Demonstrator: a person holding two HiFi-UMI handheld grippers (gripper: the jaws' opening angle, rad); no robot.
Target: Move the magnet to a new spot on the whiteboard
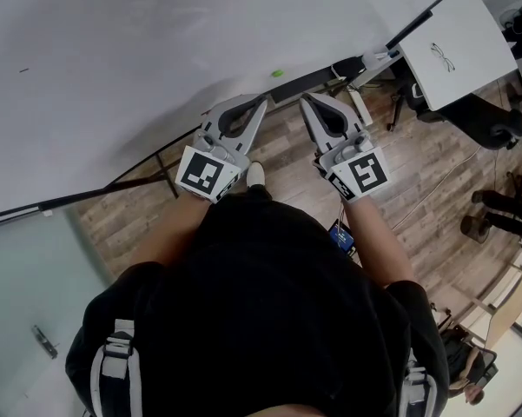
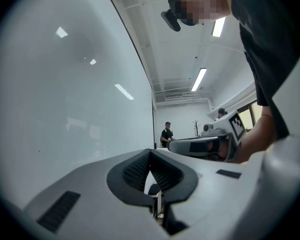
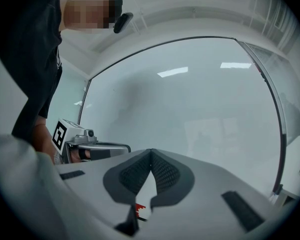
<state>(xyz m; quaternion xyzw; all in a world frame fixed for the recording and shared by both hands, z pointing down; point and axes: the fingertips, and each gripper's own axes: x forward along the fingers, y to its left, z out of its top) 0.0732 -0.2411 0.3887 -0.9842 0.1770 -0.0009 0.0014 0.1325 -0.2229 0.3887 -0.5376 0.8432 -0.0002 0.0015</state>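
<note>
Holds left gripper (image 1: 259, 102) and right gripper (image 1: 305, 101) level before the whiteboard (image 1: 113, 59), each with jaws together and empty, seemingly poised for the green magnet (image 1: 277, 73) just ahead.

The whiteboard (image 1: 113, 59) was cut off by the head view's top and left edges. A small green object (image 1: 277, 73) near its lower edge was too small to identify.

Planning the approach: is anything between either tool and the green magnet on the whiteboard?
Nothing visible does. In the head view the green magnet sits low on the whiteboard, just beyond the closed tips of the left tool and right tool, with no object between.
</note>
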